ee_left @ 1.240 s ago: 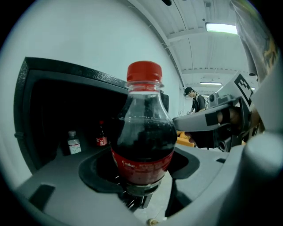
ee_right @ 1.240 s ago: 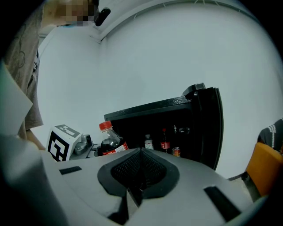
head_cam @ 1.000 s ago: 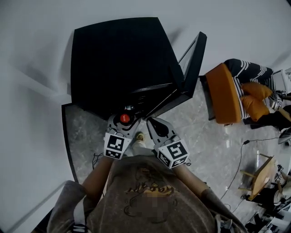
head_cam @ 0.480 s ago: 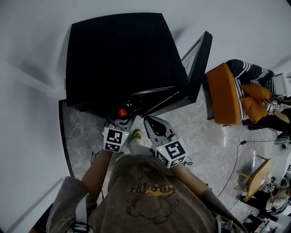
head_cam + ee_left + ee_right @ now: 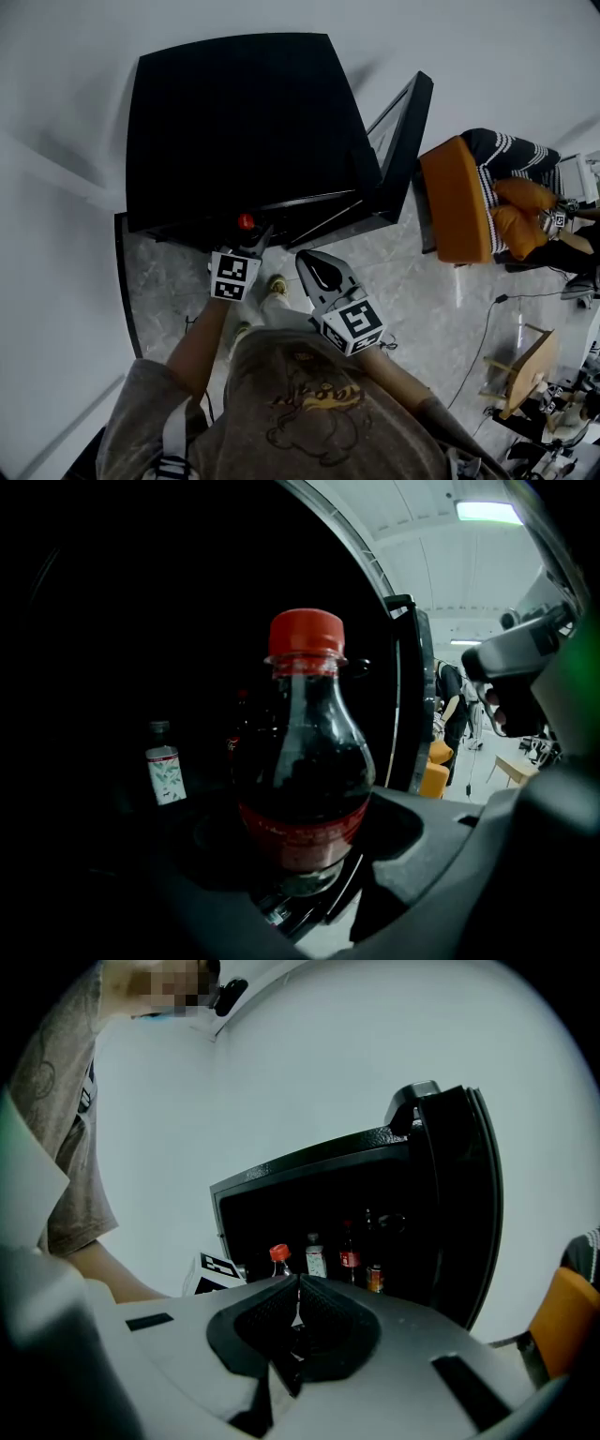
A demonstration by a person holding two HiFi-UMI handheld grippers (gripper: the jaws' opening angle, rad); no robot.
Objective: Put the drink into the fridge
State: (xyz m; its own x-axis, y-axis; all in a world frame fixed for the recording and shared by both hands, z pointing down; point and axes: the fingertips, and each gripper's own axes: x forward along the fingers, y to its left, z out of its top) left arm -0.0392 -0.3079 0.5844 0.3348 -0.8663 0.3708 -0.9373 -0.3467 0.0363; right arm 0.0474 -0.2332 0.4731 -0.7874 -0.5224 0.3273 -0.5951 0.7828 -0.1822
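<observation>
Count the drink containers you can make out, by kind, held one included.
Bottles: 3 (cola bottle in the left gripper, white-label bottle, red-label bottle)
Cans: 1 (can)
Total: 4

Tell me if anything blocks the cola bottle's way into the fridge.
The fridge door stands open, and nothing visible lies between the cola bottle, held by the left gripper, and the opening. Inside, a small white-labelled bottle stands to its left, and a dark bottle looks close behind it.
</observation>
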